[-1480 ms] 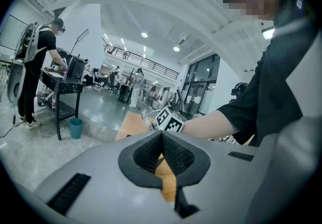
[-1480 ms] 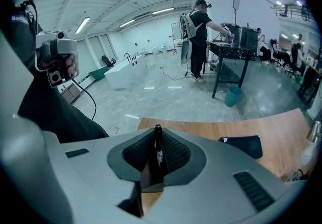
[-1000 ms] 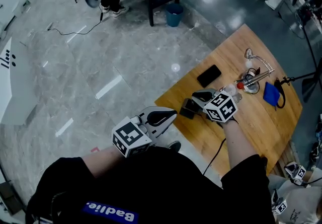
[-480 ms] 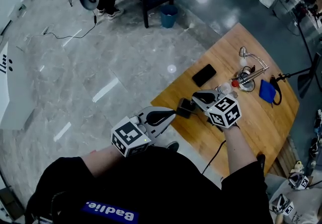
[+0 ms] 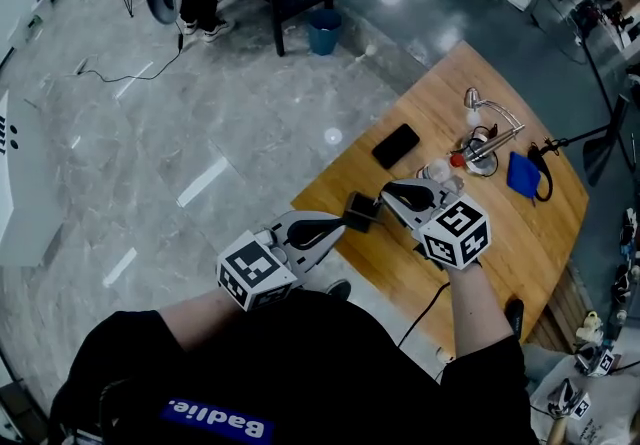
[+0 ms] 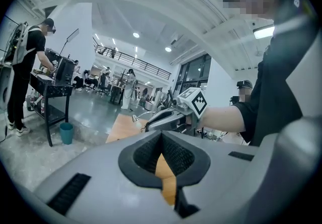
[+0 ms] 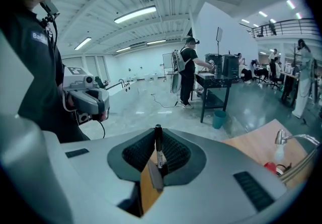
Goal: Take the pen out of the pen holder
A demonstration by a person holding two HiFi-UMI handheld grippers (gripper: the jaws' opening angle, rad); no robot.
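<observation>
One pen [image 7: 159, 155] stands clamped between right tongs [image 7: 158, 141].

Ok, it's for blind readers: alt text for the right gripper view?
The right gripper holds a black pen between its fingers, one end poking above them. Beyond are a wooden table at right and the left gripper at left.

Ceiling lights [image 7: 135, 14] glare on floor [image 5: 333, 136] (fisheye edges)
</observation>
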